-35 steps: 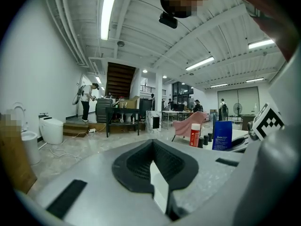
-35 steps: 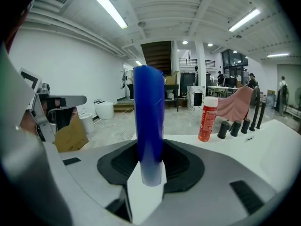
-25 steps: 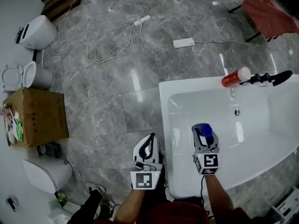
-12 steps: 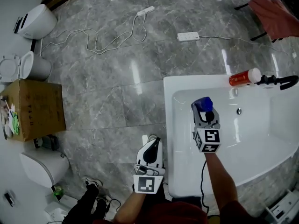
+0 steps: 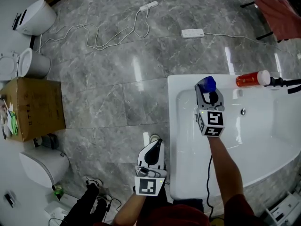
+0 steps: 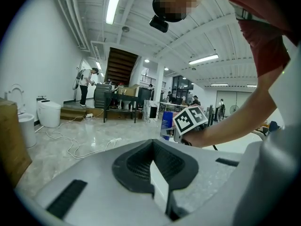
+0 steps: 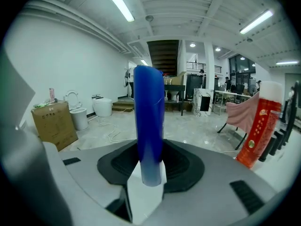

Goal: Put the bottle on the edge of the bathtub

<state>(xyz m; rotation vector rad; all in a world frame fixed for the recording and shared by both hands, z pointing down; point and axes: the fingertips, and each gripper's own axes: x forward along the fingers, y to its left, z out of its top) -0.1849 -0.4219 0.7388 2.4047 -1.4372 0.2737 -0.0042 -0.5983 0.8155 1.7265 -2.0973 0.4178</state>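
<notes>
Holding the bottle (image 7: pixel 149 126) by its lower end, the right gripper (image 5: pixel 207 89) has its jaws clamped on it and keeps it upright. In the head view it hangs above the tub's inner slope, just short of the rim (image 5: pixel 186 80) at 12 o'clock. The bottle is not yet set down.

The left gripper (image 5: pixel 151 145) is at 7 o'clock from the right one, over the floor beside the tub. Its jaws are together with nothing between them, and it seems to have no part in this step.

The step in hand looks like the last reach to the rim. The flat strip there is narrow, so the base should land wholly on it, not half over the slope. A red bottle (image 5: pixel 251 78) stands on the same rim at 3 o'clock, well apart. The free stretch toward 11 o'clock looks the safer spot.

Tall and slim, the bottle will likely tip easily. It is best lowered level until the base bears fully. The jaws should part only then, and the gripper should draw straight back toward 6 o'clock without brushing it.
</notes>
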